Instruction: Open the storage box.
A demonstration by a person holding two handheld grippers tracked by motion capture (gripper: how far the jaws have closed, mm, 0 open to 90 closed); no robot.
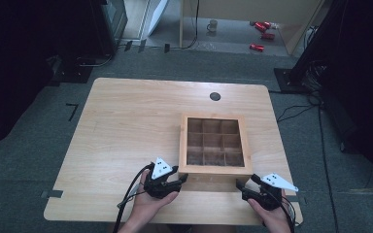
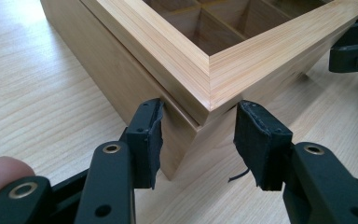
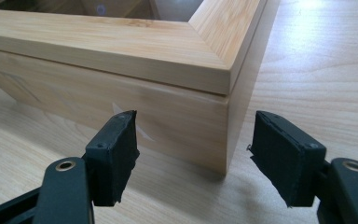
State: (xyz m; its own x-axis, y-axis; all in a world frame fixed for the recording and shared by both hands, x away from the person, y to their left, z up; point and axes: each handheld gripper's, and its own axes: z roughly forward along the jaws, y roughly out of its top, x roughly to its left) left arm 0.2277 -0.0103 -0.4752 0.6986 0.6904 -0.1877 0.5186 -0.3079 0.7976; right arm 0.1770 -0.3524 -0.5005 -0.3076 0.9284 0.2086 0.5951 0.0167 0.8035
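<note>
1. While the wooden compartment box (image 1: 214,143) sits near the table's (image 1: 126,126) right front edge, the left gripper (image 2: 198,137) straddles its near left corner, fingers apart, seemingly not pressing.
2. At its near right corner, the right gripper (image 3: 193,156) also has its fingers spread, clear of the wood.

You are sitting at a pale wooden table (image 1: 126,126) resting on grey carpet (image 1: 39,160). Beyond the far edge, a white mug (image 1: 212,25) and red cans (image 1: 261,30) are lying on the floor, dark equipment flanking both sides.
</note>
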